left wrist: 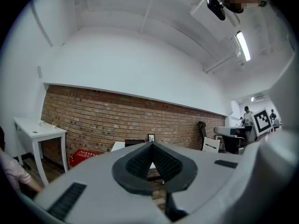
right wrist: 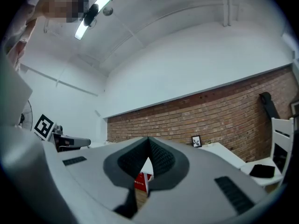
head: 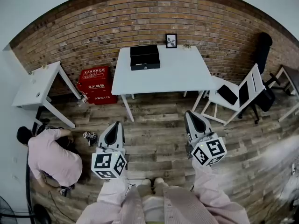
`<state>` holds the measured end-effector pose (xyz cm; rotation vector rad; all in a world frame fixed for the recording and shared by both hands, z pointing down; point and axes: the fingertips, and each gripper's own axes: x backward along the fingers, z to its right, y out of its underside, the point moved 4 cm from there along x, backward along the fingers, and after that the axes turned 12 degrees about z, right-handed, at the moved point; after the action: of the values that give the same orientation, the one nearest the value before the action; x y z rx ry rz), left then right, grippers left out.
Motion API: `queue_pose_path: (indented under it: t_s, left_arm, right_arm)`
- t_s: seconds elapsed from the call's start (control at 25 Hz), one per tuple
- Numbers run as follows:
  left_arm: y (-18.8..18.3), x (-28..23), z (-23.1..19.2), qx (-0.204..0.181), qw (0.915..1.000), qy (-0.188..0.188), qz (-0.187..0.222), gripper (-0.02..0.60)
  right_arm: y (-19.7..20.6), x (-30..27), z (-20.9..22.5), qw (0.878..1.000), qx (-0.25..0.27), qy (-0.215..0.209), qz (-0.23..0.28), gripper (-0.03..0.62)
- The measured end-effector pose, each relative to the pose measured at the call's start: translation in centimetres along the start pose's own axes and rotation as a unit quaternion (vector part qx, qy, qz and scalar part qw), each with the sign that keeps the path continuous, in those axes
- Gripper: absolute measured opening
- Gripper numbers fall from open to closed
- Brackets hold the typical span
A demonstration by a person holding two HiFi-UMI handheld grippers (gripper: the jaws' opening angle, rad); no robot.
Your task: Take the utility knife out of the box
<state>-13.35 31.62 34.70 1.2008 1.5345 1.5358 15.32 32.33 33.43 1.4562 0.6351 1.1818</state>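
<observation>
While we stand well back from the desk (head: 184, 76), where the closed black box (head: 145, 57) sits with the utility knife, we judge, unseen inside, we carry the left gripper (head: 114, 125) and right gripper (head: 190, 114) level; both pairs of jaws are shut and empty, nothing being within reach

Red box (head: 96, 84): white Chinese characters, "119" beneath.
</observation>
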Motion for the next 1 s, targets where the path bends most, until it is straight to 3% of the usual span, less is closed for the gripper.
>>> queue_pose_path:
  t_s: [0.24,0.36,0.68,1.0]
  left_arm:
    - [0.6,0.4,0.4,0.005,0.9999,-0.009,-0.003,-0.008]
    - [0.8,0.5,0.4,0.005,0.9999,-0.013,-0.002,-0.008]
    - [1.2,0.4,-0.3,0.007,0.9997,-0.020,-0.008,-0.008]
    - [2.8,-2.5,-2.2,0.012,0.9995,-0.023,-0.018,-0.008]
  right_arm:
    - [0.6,0.2,0.5,1.000,-0.004,0.004,-0.004,0.013]
    - [1.0,0.2,0.8,1.000,-0.005,0.006,-0.009,0.070]
    - [1.6,-0.4,1.3,1.000,-0.017,0.018,-0.008,0.138]
    - [4.0,-3.1,2.7,0.999,-0.023,0.022,-0.020,0.158]
